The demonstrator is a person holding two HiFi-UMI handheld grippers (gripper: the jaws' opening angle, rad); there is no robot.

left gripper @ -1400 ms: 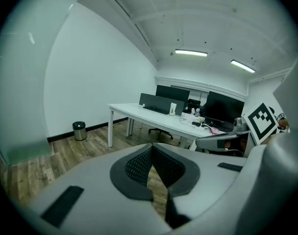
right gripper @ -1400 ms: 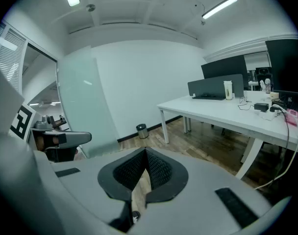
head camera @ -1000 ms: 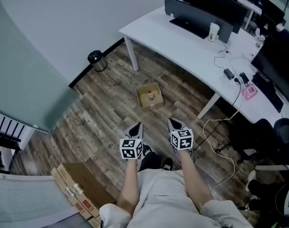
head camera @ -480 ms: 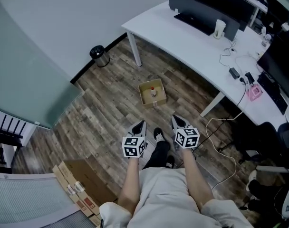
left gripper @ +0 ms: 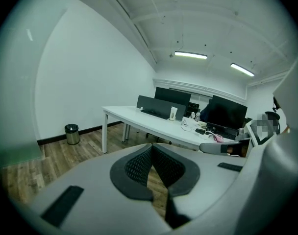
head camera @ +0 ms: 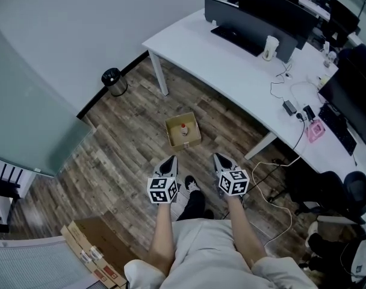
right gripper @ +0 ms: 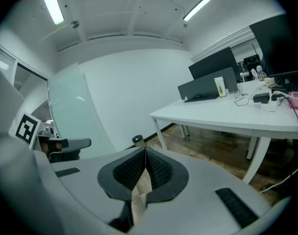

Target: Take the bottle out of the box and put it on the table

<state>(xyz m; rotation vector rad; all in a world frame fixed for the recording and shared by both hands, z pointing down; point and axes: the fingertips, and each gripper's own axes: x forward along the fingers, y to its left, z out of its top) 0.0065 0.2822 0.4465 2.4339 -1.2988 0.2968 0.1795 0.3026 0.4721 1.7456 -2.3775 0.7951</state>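
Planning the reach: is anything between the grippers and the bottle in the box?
Nothing visible does: only wood floor lies between the left gripper, the right gripper and the open box holding the bottle.

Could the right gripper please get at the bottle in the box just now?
Probably not yet: the bottle stands ahead in the open box, unobstructed, but the right gripper is shut and apart from it.

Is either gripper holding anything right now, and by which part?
Nothing is held. The left gripper and right gripper are both shut and empty; the bottle stands untouched in the box on the floor ahead.
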